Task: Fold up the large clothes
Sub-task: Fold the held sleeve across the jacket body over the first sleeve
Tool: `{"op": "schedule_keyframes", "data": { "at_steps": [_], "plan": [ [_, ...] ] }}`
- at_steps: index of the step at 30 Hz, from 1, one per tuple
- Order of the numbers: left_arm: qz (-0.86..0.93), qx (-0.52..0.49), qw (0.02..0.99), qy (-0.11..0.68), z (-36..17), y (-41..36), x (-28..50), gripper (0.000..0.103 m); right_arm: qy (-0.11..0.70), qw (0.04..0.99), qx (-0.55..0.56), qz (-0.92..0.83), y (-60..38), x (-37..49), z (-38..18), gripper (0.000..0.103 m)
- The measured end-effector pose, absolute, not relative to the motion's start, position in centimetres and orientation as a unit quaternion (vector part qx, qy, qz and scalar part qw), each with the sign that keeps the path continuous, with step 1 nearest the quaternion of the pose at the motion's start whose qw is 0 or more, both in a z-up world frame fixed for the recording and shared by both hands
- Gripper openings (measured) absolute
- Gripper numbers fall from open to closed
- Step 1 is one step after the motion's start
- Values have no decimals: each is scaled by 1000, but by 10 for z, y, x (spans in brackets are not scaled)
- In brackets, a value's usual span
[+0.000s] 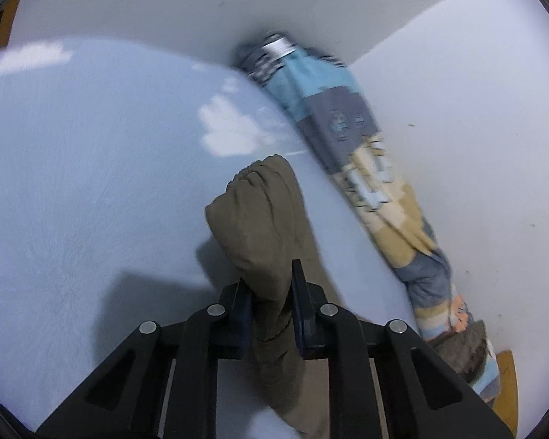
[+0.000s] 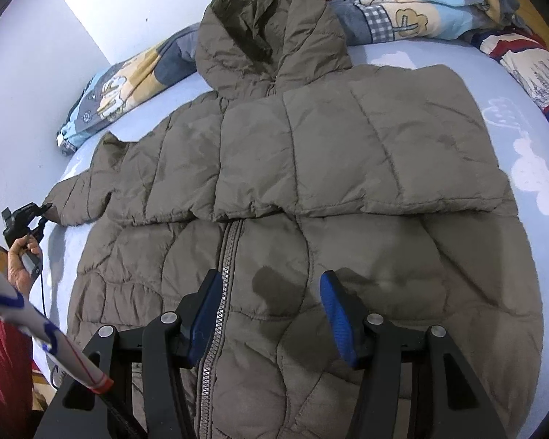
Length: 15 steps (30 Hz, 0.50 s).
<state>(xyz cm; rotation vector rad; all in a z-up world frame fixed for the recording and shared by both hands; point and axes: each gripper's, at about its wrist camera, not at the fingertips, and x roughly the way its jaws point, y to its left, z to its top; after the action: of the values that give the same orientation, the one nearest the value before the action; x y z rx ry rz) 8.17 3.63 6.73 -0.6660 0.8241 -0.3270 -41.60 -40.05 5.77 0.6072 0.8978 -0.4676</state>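
An olive-brown hooded puffer jacket (image 2: pixel 311 168) lies front up on the light blue bed (image 2: pixel 530 139), with its right sleeve folded across the chest and its zipper (image 2: pixel 223 274) showing below. My left gripper (image 1: pixel 271 292) is shut on the cuff of the other sleeve (image 1: pixel 263 212), held out over the bed; it also shows at the far left of the right wrist view (image 2: pixel 42 216). My right gripper (image 2: pixel 271 303) is open and hovers over the jacket's lower front, holding nothing.
A rolled patterned blanket (image 2: pixel 402 11) lies along the white wall (image 1: pixel 457 128) at the head of the bed. A second printed quilt (image 2: pixel 530 69) sits at the right. The person's arm in red (image 2: pixel 3 347) is at the left edge.
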Motion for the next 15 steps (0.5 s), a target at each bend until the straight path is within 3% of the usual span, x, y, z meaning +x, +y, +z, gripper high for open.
{"op": "schedule_keyframes", "data": {
  "at_steps": [9,15],
  "plan": [
    [-239,-253,877,331,175,-22,16,17,382,842,296,-240,-411,-437,83,60],
    [-334,-194,874,296,238,-101,-63,17,347,846,305,-266,-428,-460,101,60]
  ]
}}
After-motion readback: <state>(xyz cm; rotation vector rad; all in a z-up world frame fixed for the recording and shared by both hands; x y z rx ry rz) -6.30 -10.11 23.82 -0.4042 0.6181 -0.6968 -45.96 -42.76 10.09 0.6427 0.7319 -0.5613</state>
